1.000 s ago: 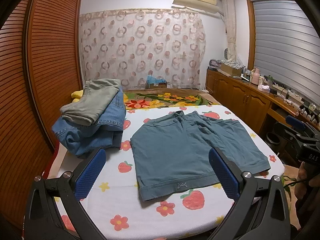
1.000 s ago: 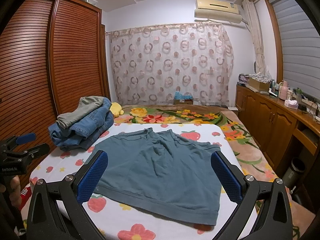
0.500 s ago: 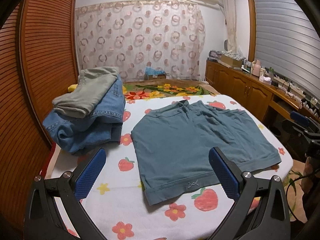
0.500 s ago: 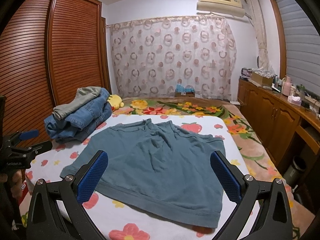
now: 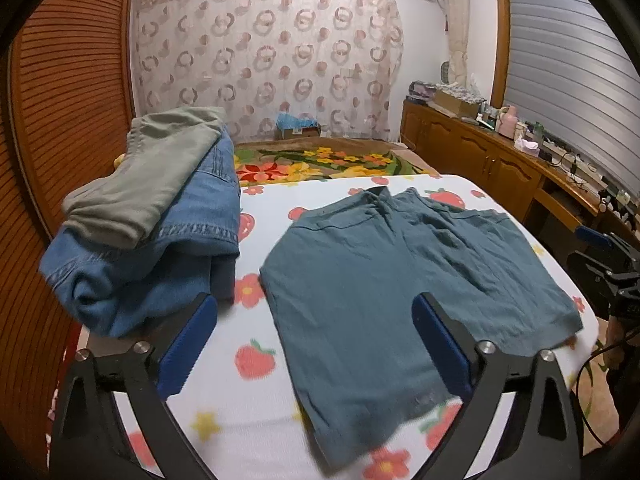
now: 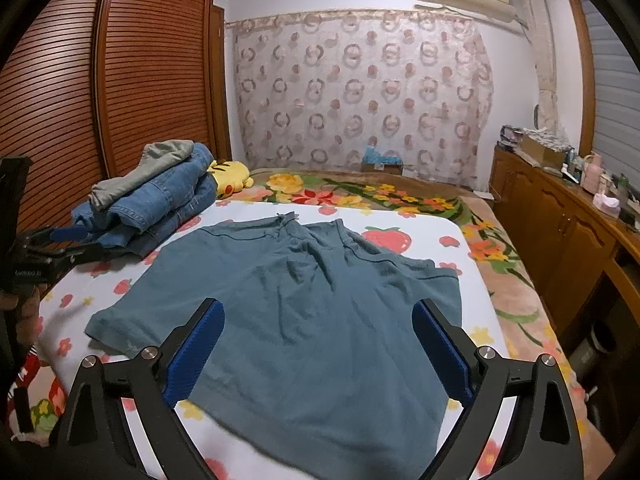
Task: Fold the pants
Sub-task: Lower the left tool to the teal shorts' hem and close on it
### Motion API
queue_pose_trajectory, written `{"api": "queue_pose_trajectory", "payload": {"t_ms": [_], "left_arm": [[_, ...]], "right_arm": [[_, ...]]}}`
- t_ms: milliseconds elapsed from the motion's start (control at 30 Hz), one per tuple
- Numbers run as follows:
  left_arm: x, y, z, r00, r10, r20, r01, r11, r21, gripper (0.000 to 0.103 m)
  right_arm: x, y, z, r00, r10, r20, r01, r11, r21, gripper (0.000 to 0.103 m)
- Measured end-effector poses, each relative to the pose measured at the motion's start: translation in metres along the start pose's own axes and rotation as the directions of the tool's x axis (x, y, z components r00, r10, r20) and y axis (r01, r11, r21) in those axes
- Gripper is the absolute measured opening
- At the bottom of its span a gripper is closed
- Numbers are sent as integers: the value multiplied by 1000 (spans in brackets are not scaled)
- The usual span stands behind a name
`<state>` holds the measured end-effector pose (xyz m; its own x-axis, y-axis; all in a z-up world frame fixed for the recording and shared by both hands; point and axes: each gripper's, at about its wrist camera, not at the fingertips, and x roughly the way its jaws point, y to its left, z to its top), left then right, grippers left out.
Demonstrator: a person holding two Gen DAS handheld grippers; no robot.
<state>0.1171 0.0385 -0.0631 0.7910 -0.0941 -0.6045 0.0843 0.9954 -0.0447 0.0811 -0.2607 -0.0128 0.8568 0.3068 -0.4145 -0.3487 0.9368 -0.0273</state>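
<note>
Pants first: the teal-blue cotton shorts are lying flat and unfolded on the bed with the white strawberry-and-flower print sheet, waistband at the far end, hems toward the cameras. Compared with a second ago, both views sit lower and closer to the near hems, so I'd guess the grab for the first fold is coming up. The left tongs and right tongs have their jaws wide but just starting to close, nothing pinched yet, fabric only seen beyond the blue ribbed pads. The cloth looks soft, a bit wrinkled around the crotch seam. Off to the left there's a stack of folded denim jeans topped with grey-green trousers.
</note>
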Motion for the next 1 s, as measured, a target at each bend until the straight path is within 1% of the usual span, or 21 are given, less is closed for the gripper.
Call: {"api": "queue_pose_trajectory", "payload": {"t_ms": [133, 233, 300, 367, 400, 567, 667, 800, 933, 1000], "left_arm": [[20, 7, 9, 1000, -7, -30, 7, 1000, -6, 87], [28, 12, 7, 998, -24, -50, 23, 999, -23, 85], [31, 15, 1, 997, -42, -70, 40, 998, -38, 85], [37, 16, -6, 994, -43, -102, 39, 999, -37, 81], [38, 16, -9, 993, -43, -113, 39, 999, -37, 81], [41, 17, -32, 981, -83, -173, 73, 995, -62, 66], [40, 16, -43, 975, -101, -196, 88, 993, -76, 61], [29, 11, -55, 971, -136, -198, 117, 988, -104, 60], [16, 4, -67, 968, -136, -210, 117, 988, -101, 60], [11, 4, -72, 967, -140, -213, 118, 987, -113, 60]], "right_arm": [[12, -11, 9, 1000, 10, -19, -10, 1000, 3, 95], [17, -17, 9, 999, 20, -37, -20, 1000, 18, 95], [18, -18, 6, 998, 29, -51, -27, 999, 27, 95], [20, -18, 3, 997, 33, -67, -31, 999, 26, 95], [19, -17, 0, 997, 31, -73, -30, 999, 25, 95], [15, -19, 4, 995, 31, -100, -29, 999, 30, 95], [11, -19, 6, 995, 25, -98, -22, 999, 28, 94], [3, -18, 6, 996, 16, -88, -13, 999, 32, 94], [-3, -18, 2, 997, 12, -82, -9, 999, 36, 94], [-6, -18, 2, 997, 12, -80, -9, 999, 41, 94]]}}
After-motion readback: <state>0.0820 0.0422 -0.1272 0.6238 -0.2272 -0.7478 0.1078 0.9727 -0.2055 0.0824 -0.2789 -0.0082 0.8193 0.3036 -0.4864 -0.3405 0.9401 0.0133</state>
